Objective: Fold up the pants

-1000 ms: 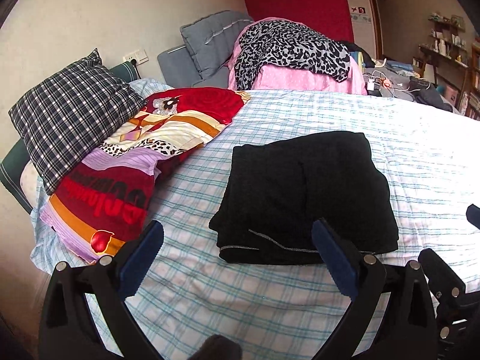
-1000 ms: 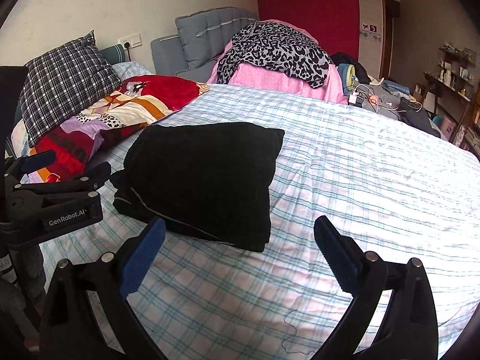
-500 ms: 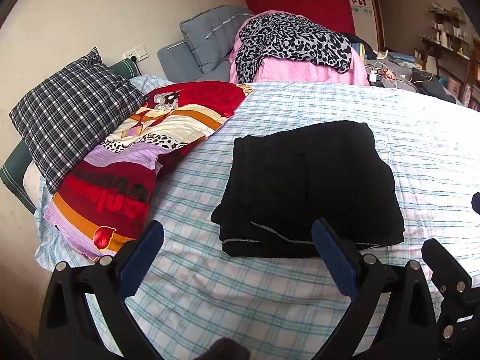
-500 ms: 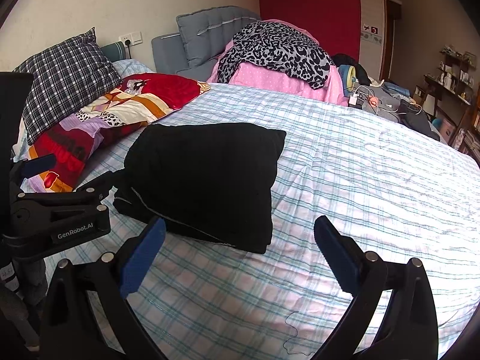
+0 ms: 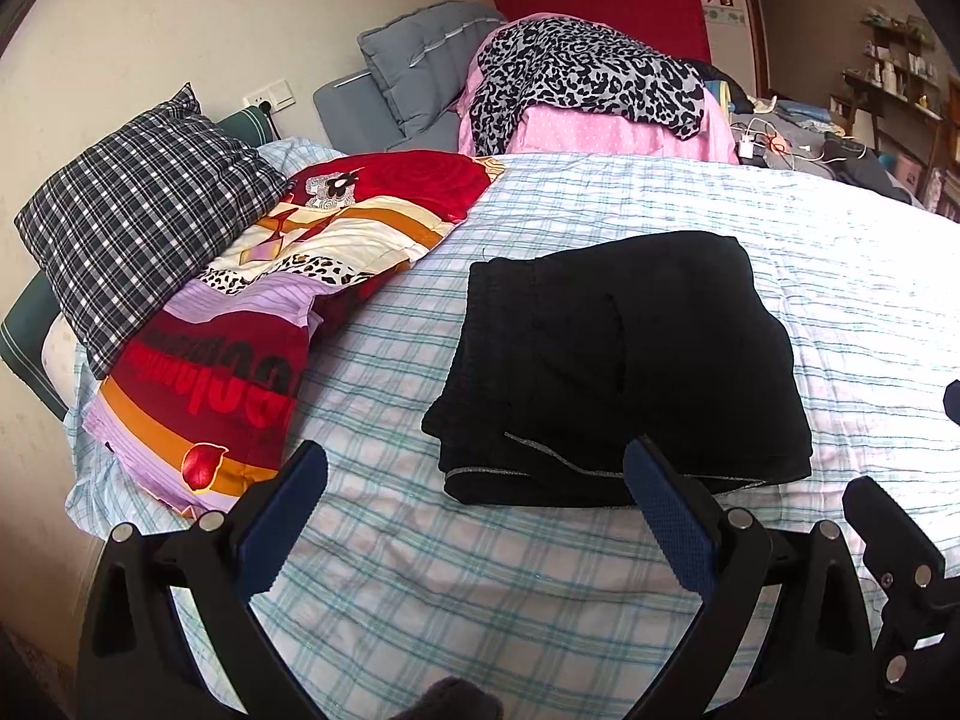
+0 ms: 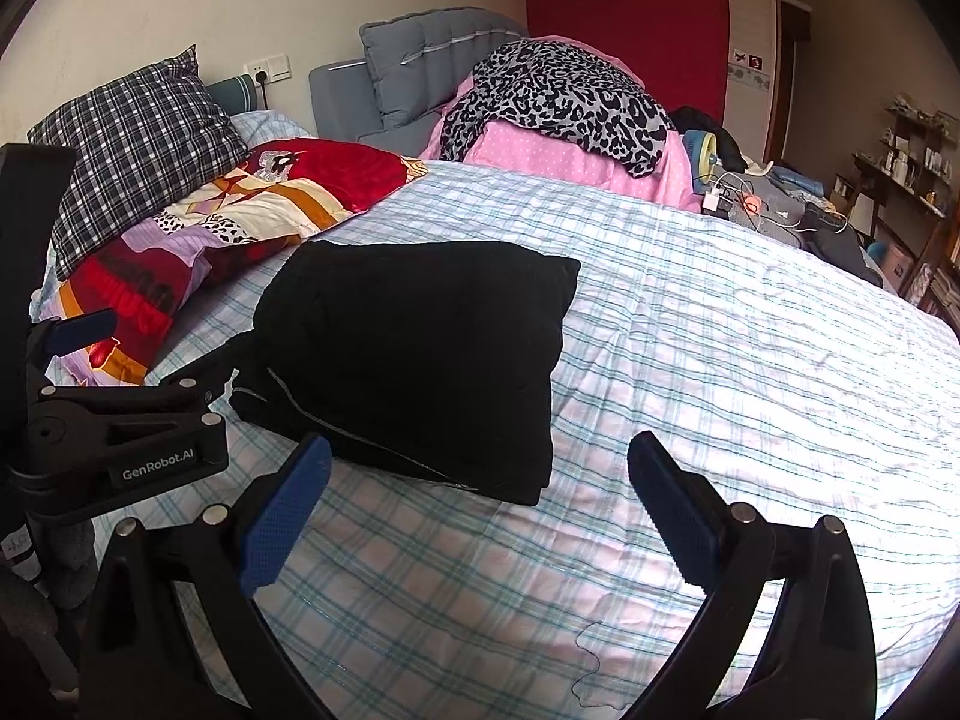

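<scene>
The black pants (image 5: 618, 360) lie folded into a thick rectangle on the blue plaid bedsheet (image 5: 510, 588); they also show in the right wrist view (image 6: 414, 354). My left gripper (image 5: 474, 498) is open and empty, hovering just short of the pants' near edge. My right gripper (image 6: 477, 498) is open and empty, above the sheet near the pants' front right corner. The left gripper's body (image 6: 120, 444) shows at the left of the right wrist view.
A colourful folded quilt (image 5: 270, 324) and a plaid pillow (image 5: 138, 222) lie left of the pants. A pink heap with a leopard-print garment (image 5: 582, 84) and grey cushions (image 5: 420, 72) sit at the far side. Cables and clutter (image 6: 780, 210) lie far right.
Both grippers have drawn back slightly from the pants and stayed open. The folded pants have not moved.
</scene>
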`<state>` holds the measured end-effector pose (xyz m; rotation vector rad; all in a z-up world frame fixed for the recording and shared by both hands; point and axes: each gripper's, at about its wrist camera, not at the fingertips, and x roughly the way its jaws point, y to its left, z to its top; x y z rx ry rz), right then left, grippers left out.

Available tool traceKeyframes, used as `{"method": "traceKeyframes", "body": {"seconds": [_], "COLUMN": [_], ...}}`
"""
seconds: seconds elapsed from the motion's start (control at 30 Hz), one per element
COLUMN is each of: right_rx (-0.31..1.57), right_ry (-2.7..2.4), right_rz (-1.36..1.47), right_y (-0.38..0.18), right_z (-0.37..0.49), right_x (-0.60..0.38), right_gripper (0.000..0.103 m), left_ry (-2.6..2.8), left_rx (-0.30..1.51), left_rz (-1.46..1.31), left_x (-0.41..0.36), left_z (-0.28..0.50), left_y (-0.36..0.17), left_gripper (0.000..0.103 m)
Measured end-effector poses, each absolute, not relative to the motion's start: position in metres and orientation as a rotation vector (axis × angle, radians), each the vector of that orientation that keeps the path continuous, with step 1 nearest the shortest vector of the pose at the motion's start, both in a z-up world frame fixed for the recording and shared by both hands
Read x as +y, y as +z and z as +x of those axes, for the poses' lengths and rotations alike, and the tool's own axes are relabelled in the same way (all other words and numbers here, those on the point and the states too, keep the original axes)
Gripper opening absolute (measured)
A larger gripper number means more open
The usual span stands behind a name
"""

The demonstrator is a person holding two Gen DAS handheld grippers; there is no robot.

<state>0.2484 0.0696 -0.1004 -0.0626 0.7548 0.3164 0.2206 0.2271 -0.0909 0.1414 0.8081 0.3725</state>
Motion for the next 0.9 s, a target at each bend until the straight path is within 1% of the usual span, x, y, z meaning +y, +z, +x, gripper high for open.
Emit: {"method": "traceKeyframes", "body": {"seconds": [0.9], "right_rx": [0.758], "right_ry": [0.322], "right_rz": [-0.077], "right_y": [-0.1017], "right_z": [0.2451], "right_x": [0.0735], "right_gripper": [0.1], "left_ry": [0.366], "left_rx": [0.811], "left_rz": [0.143], "left_x": [0.2277], "left_z": [0.2214], "left_y": [-0.0919], "left_gripper": [0.098]}}
